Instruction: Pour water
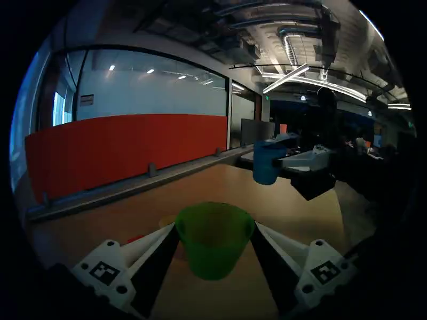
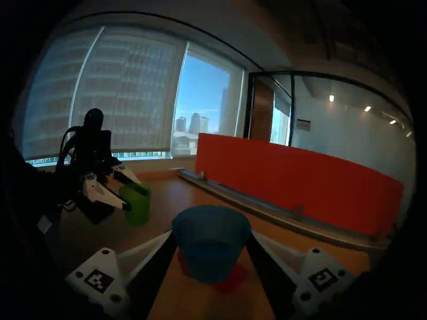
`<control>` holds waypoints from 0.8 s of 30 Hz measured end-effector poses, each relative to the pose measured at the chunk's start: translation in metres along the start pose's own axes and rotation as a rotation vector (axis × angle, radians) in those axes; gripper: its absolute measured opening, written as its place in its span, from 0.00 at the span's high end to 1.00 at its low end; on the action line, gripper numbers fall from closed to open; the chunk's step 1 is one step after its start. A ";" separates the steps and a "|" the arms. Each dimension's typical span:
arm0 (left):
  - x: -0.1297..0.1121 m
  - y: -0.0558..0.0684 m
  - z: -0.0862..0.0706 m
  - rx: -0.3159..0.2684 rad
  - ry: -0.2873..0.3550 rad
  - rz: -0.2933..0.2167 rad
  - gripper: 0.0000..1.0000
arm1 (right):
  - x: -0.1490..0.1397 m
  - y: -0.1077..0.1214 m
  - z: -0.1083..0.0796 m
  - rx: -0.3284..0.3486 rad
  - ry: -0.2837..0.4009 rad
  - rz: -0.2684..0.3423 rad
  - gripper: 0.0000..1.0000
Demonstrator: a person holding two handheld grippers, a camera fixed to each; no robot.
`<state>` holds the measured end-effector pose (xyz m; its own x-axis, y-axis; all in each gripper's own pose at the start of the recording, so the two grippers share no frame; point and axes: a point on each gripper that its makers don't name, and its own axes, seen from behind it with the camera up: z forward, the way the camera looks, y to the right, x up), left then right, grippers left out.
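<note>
the left gripper clamps a translucent green plastic cup and the right gripper a tapered blue cup over a wooden table, contents hard to make out.

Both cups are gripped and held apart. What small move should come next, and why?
Probably bring the right claw with its blue cup nearer the green cup in the left claw, rim above rim. Both stand upright and well apart, so tilting now would likely spill.
</note>
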<state>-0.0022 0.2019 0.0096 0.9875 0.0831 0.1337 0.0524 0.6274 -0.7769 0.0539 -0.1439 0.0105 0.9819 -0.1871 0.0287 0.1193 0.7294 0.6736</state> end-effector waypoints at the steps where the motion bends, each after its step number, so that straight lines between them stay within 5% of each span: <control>1: 0.004 0.002 0.000 -0.004 0.012 -0.007 0.11 | 0.001 -0.001 0.000 0.001 0.001 -0.001 0.10; 24: 0.026 0.020 -0.004 -0.039 0.093 -0.029 0.12 | 0.015 -0.012 0.001 0.020 0.010 -0.011 0.10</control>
<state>0.0253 0.2132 -0.0046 0.9950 -0.0083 0.0999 0.0850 0.5979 -0.7971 0.0672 -0.1560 0.0031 0.9820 -0.1882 0.0133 0.1274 0.7137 0.6888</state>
